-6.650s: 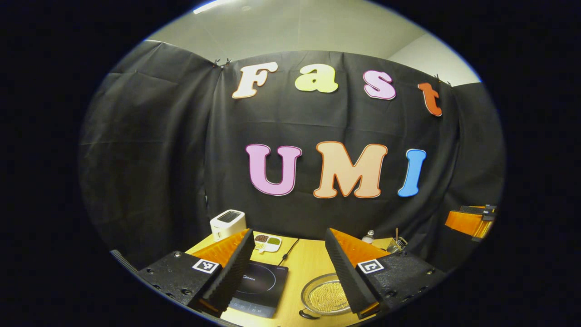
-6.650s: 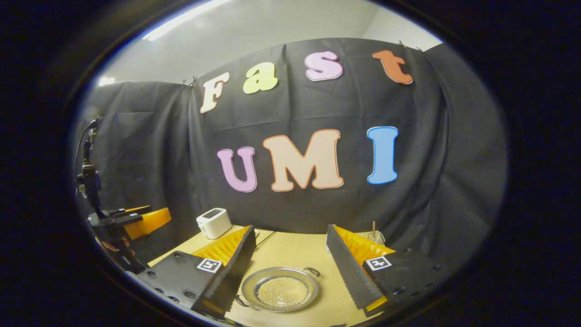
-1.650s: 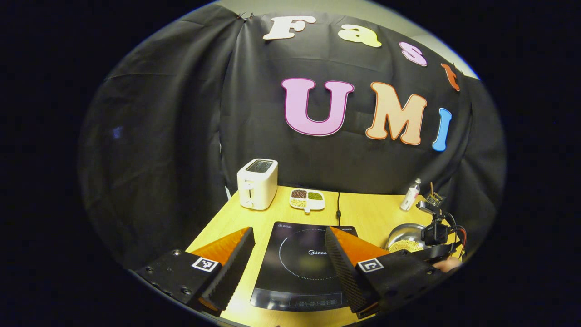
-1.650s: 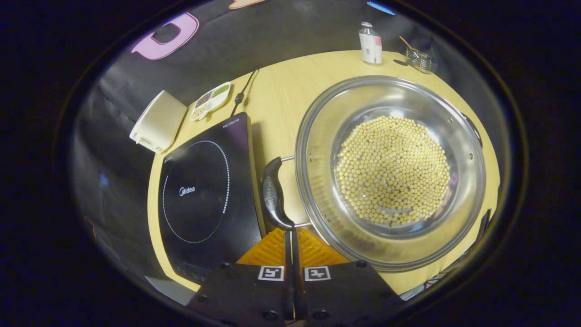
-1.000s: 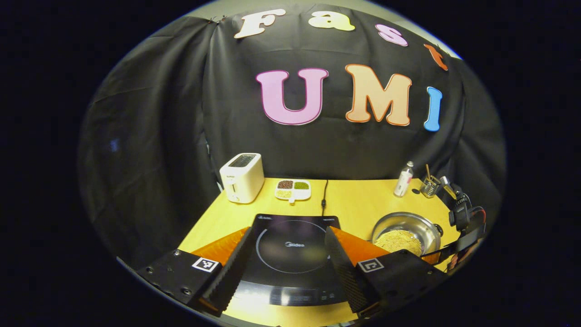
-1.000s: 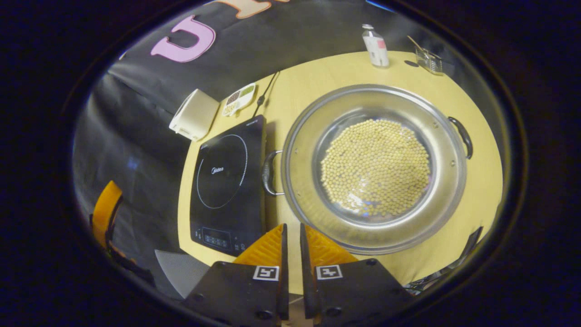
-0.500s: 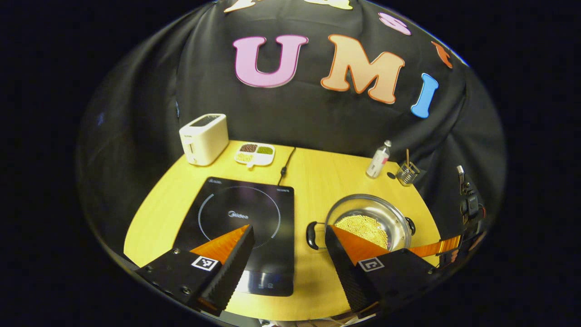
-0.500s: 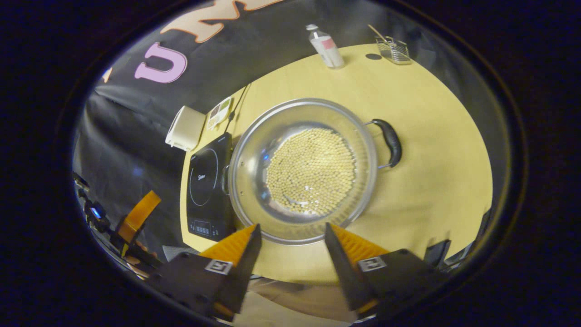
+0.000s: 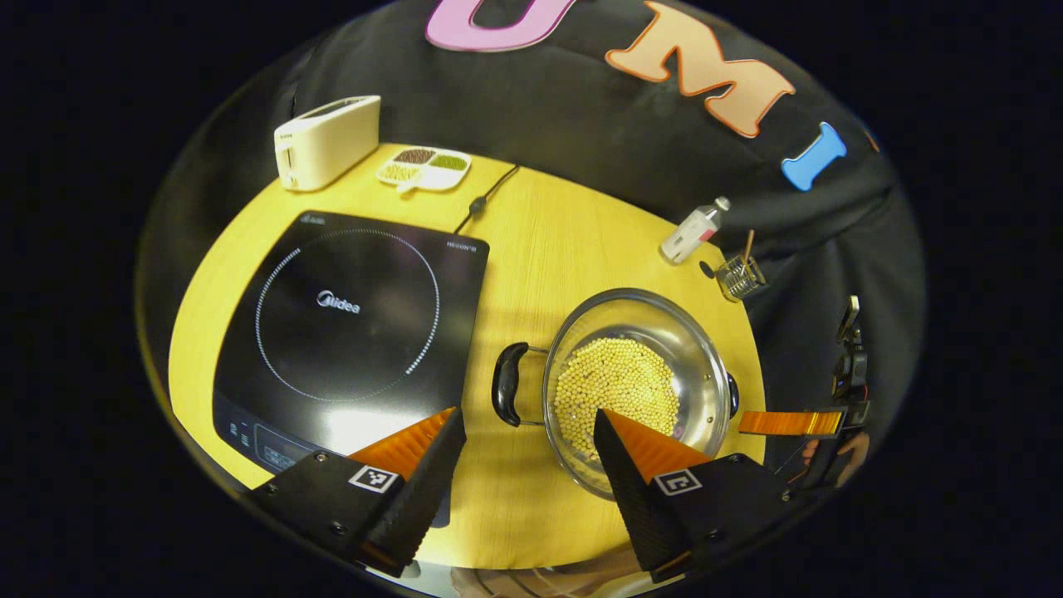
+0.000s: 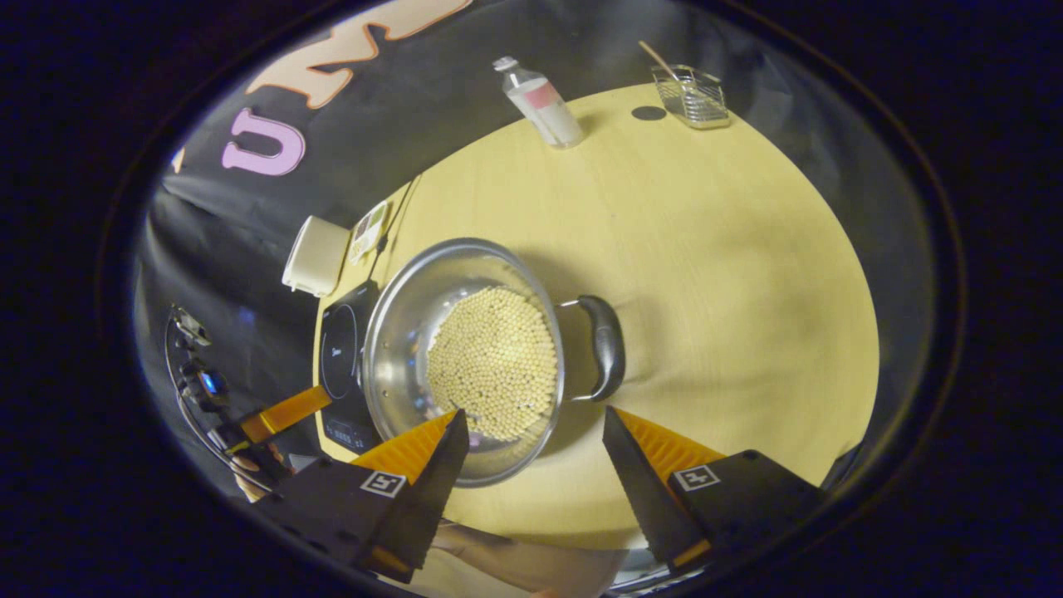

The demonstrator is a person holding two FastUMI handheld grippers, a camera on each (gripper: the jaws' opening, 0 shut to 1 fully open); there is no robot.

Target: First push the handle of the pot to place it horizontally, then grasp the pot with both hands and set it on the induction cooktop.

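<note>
both grippers hover above the table [image 9: 540, 249] with fingers spread wide, holding nothing: left gripper [image 9: 529, 432], right gripper [image 10: 531, 432]. beyond them the pot [image 9: 635, 386] of beans sits just beside the cooktop [image 9: 349, 316], not on it.

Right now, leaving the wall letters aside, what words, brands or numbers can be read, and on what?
"Midea": centre of the induction cooktop.
Corner print and control panel on the cooktop: too small to read.
Label on the bottle: blurred.
Marking on the toaster: too small to read.
</note>
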